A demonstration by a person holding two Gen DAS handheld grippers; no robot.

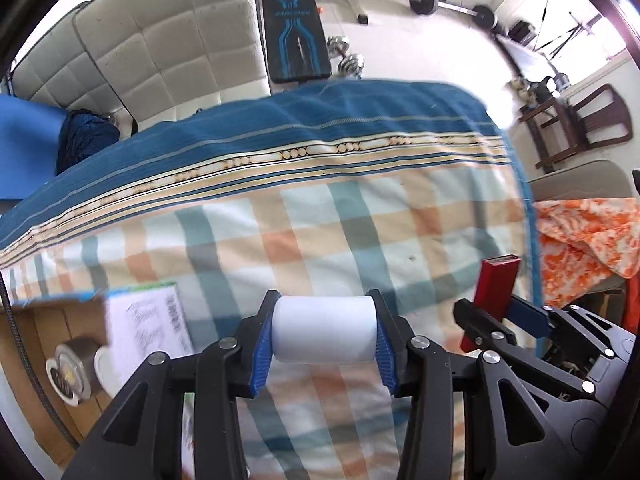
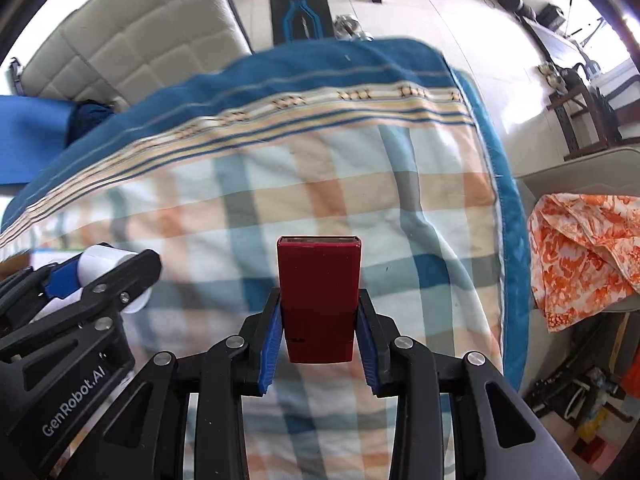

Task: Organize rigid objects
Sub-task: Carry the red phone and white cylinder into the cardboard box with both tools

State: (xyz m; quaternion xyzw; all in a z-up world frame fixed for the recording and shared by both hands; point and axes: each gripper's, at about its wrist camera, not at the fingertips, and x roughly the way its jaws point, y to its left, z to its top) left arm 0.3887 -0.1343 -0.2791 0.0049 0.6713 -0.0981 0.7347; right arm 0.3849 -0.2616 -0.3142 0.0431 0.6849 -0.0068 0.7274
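My left gripper (image 1: 324, 320) is shut on a white cylinder (image 1: 324, 330) held sideways between its blue pads, above the checked bedspread (image 1: 320, 232). My right gripper (image 2: 319, 312) is shut on a red flat box (image 2: 319, 300) held upright. In the left wrist view the right gripper (image 1: 492, 316) with the red box (image 1: 494, 288) is at the right. In the right wrist view the left gripper (image 2: 100, 276) with the white cylinder (image 2: 102, 264) is at the left. A cardboard box (image 1: 36, 360) at lower left holds a round tin (image 1: 70, 372) and a printed white carton (image 1: 148, 328).
The bed has a blue striped border (image 1: 280, 128) at its far end. An orange patterned cloth (image 2: 588, 252) lies on a chair to the right. A padded white headboard (image 1: 160, 40), a blue mat (image 1: 24, 144), a weight bench (image 1: 296, 32) and barbells (image 1: 424, 0) stand beyond.
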